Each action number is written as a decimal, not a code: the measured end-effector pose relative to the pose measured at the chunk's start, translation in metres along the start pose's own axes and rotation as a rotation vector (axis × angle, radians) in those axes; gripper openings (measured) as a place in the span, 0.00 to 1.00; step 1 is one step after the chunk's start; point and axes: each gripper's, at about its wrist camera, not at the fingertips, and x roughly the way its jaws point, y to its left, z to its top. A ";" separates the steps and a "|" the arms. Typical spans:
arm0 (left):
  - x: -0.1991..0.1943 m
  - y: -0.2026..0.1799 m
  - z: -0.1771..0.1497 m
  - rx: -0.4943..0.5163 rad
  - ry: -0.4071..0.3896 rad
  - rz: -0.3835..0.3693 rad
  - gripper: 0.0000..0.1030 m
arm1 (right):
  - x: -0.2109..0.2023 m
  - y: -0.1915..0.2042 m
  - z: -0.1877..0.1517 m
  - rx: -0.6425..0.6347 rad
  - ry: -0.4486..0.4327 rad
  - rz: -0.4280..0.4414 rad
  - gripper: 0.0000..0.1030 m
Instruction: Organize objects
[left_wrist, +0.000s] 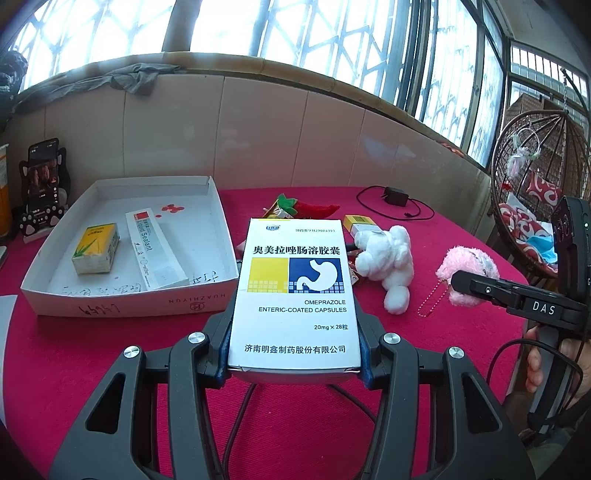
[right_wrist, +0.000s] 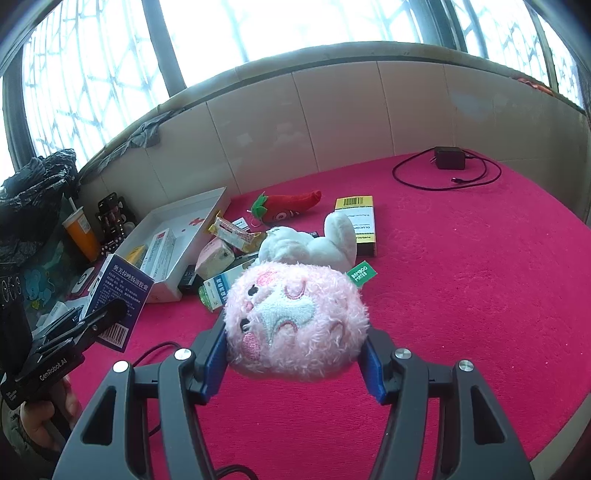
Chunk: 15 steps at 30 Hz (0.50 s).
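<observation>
My left gripper (left_wrist: 294, 343) is shut on a white omeprazole capsule box (left_wrist: 295, 280), held upright above the red tablecloth (left_wrist: 92, 362) just right of a white cardboard tray (left_wrist: 122, 299). The tray holds a small yellow-green box (left_wrist: 96, 248) and a Liquid Sealant box (left_wrist: 155, 251). My right gripper (right_wrist: 295, 354) is shut on a round pink plush toy (right_wrist: 295, 321), its blue pads (right_wrist: 214, 354) pressing both sides. In the right wrist view the left gripper (right_wrist: 107, 317) and its box (right_wrist: 118, 291) show at the left, near the tray (right_wrist: 184, 266).
A white plush (right_wrist: 314, 247), a red chili plush (right_wrist: 288, 206), a yellow-black box (right_wrist: 360, 221) and several small packets lie mid-table. A black charger (right_wrist: 448, 158) with its cable lies at the back. A phone on a stand (left_wrist: 42, 181) and an orange cup (right_wrist: 79, 232) stand left; a wicker chair (left_wrist: 535, 184) hangs right.
</observation>
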 end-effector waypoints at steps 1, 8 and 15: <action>0.000 0.001 -0.001 -0.002 0.001 0.001 0.49 | 0.000 0.001 0.000 -0.002 -0.001 0.002 0.59; -0.002 0.006 -0.001 -0.018 -0.005 0.003 0.49 | -0.004 0.009 0.001 -0.026 -0.013 0.015 0.59; -0.004 0.010 -0.002 -0.032 -0.009 0.008 0.49 | -0.004 0.016 0.001 -0.050 -0.009 0.021 0.59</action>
